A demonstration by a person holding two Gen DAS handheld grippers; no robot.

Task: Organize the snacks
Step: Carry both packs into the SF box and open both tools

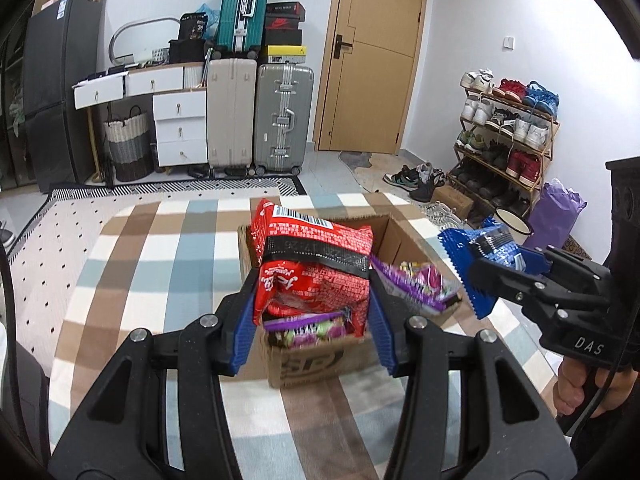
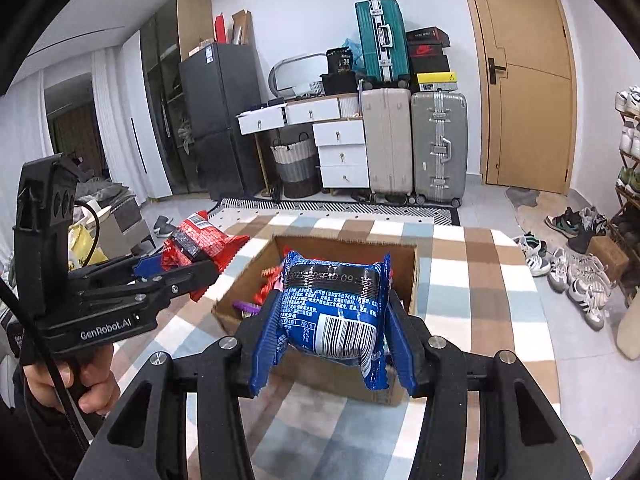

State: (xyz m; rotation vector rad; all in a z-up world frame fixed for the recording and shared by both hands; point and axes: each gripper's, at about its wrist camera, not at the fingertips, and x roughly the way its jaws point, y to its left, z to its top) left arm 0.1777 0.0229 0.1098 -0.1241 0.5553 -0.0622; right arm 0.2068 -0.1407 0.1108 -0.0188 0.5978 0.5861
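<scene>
My left gripper [image 1: 312, 320] is shut on a red snack packet [image 1: 316, 268] and holds it above the near end of an open cardboard box [image 1: 312, 364] on the checked tablecloth. Purple snack packets [image 1: 416, 284] lie in the box. My right gripper [image 2: 332, 340] is shut on a blue snack packet [image 2: 336, 308] and holds it over the near side of the same box [image 2: 384, 388]. The right gripper [image 1: 476, 276] shows in the left wrist view at the right of the box. The left gripper [image 2: 200, 272] with its red packet [image 2: 200, 244] shows at the left in the right wrist view.
The table [image 1: 160, 248] has a brown, blue and white checked cloth. Beyond it stand suitcases [image 1: 256, 116], white drawers [image 1: 180, 124], a woven basket [image 1: 128, 144], a wooden door [image 1: 376, 56] and a shoe rack [image 1: 508, 136] with shoes on the floor.
</scene>
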